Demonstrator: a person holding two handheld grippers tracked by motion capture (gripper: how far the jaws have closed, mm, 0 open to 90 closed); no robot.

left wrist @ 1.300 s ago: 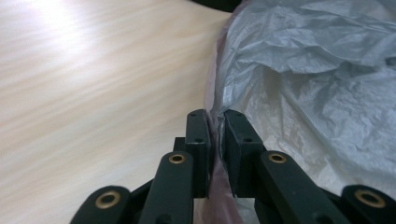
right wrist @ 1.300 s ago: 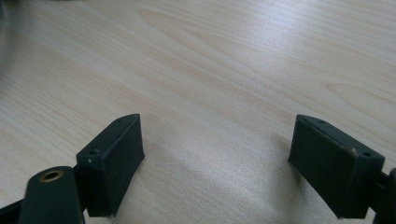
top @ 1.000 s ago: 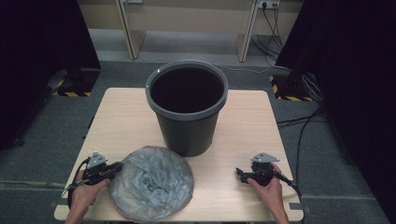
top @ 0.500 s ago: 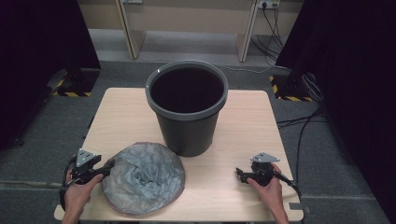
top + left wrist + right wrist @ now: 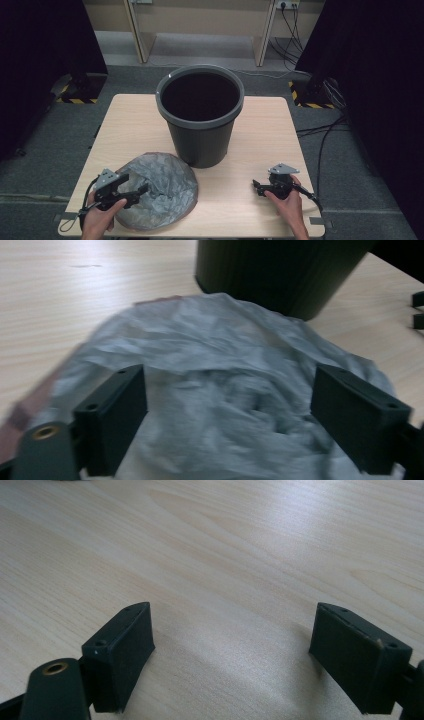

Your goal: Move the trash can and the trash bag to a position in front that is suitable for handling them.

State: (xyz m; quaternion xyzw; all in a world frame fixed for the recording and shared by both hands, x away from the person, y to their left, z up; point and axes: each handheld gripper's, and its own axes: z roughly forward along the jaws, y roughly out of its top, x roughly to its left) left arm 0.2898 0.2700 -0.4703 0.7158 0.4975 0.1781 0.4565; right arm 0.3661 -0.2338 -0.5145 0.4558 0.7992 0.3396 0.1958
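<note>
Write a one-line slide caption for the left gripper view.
Left gripper, jaws open, poised over the crumpled grey bag beside the dark bucket.

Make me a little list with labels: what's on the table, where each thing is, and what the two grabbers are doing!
table: light wood
bucket: dark grey, upright, at the middle of the table
bag: crumpled grey plastic bag, lying flat in front of the bucket, toward the left
left gripper: over the bag's left edge; jaws have just been opening, wide apart, gripping nothing
right gripper: jaws open over bare wood, apart from bag and bucket
bag in bucket: not yet
</note>
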